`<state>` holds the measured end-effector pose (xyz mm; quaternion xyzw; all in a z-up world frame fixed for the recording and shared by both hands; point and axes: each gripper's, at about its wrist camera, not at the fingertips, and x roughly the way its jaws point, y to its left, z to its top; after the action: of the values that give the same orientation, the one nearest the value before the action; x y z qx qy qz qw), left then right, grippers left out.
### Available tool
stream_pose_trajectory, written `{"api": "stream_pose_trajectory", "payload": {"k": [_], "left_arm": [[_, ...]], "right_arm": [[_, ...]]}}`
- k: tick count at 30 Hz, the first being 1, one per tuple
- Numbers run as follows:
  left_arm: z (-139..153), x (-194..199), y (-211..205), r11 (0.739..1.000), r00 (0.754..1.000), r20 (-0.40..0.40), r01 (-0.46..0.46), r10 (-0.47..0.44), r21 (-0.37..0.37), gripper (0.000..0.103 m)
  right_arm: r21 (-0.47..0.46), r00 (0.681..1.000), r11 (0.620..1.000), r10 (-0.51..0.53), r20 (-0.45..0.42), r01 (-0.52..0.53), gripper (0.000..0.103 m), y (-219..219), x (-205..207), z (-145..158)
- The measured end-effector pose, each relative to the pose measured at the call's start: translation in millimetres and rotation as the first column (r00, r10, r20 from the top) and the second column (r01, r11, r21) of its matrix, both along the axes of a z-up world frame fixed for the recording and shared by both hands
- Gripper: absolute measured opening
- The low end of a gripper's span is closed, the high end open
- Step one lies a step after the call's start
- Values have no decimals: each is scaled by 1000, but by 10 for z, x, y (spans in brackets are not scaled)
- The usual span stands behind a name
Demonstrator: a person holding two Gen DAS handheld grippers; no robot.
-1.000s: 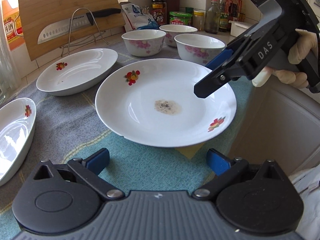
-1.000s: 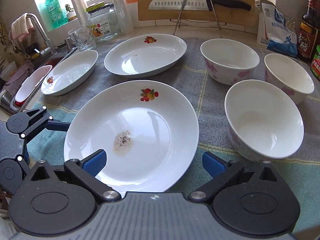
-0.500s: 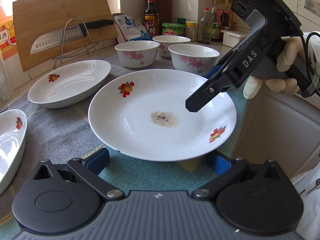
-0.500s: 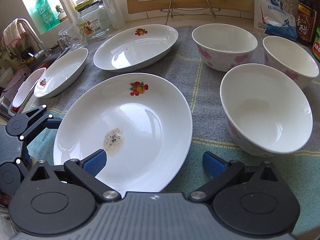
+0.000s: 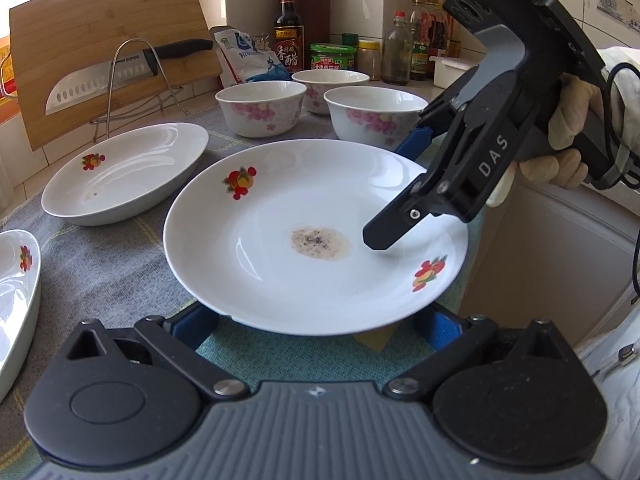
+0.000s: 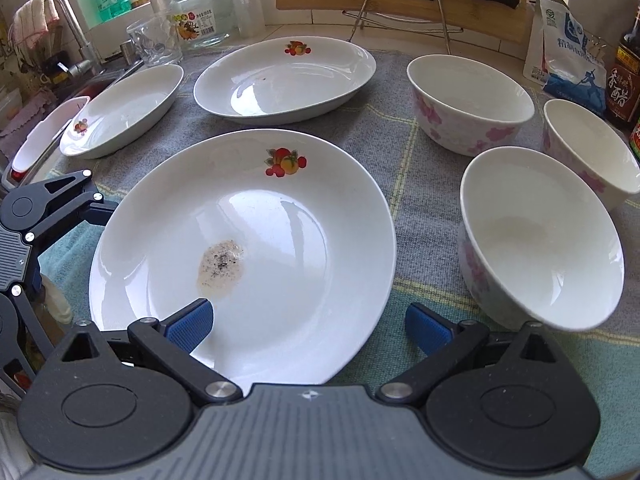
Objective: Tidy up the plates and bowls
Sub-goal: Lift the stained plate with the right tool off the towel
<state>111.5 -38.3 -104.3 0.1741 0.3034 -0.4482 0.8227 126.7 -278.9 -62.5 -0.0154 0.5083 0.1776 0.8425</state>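
**Both grippers closed in on the soiled plate**

Since the frame a second before, the left gripper (image 5: pixel 316 326) had slid forward until the near rim of the large plate (image 5: pixel 280 280) overlapped its blue pads (image 5: pixel 196 326); the right gripper (image 6: pixel 308 326) had likewise pushed in, so that one of its fingers hung over the plate's bowl while the other sat outside the rim.

Both tools stood wide, their jaws spread and clamping nothing; whether the pads touched the china could not be told.

The plate lay on the grey and teal cloth (image 5: pixel 100 264), near the counter's front edge; it was round, white and glossy, with a fruit motif (image 5: pixel 239 182) at the far rim and another at the near right, and a pale, speckled patch of residue (image 5: pixel 319 243) in its centre (a thin film, peppered with dark flecks).

Beyond it sat an oval dish (image 5: pixel 124 172) with the same fruit print; a second one (image 6: pixel 124 110) lay further left; three white bowls (image 5: pixel 262 108) with pink blossoms stood close together behind the plate, upright and apart from it.

A gloved hand (image 5: pixel 568 148) held the right gripper's handle.
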Motion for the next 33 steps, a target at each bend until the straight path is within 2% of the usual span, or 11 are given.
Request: {"api": "stream_pose_trajectory", "payload": {"k": [3,10,17,26,33], "left_arm": [[4,-4,7,1000,1000,2,3,-3,-2,103],[9,3,33,1000,1000,3,5,-5,-7,103],[28,42,54,1000,1000,-4,18,-18,-6,102],[49,42,77,998,998,5,60,-60,-12,102],[68,68,153,997,997,-10,72,-72,-14,102]], "right_arm": [[59,1000,998,11,-15,-10,103,-24,76,21],[121,1000,993,-10,-9,11,103,0,195,47],[149,999,988,-33,-19,36,103,11,222,29],[238,996,967,-77,-50,87,103,-84,217,48],[261,997,963,-48,-65,64,103,-64,185,118]]}}
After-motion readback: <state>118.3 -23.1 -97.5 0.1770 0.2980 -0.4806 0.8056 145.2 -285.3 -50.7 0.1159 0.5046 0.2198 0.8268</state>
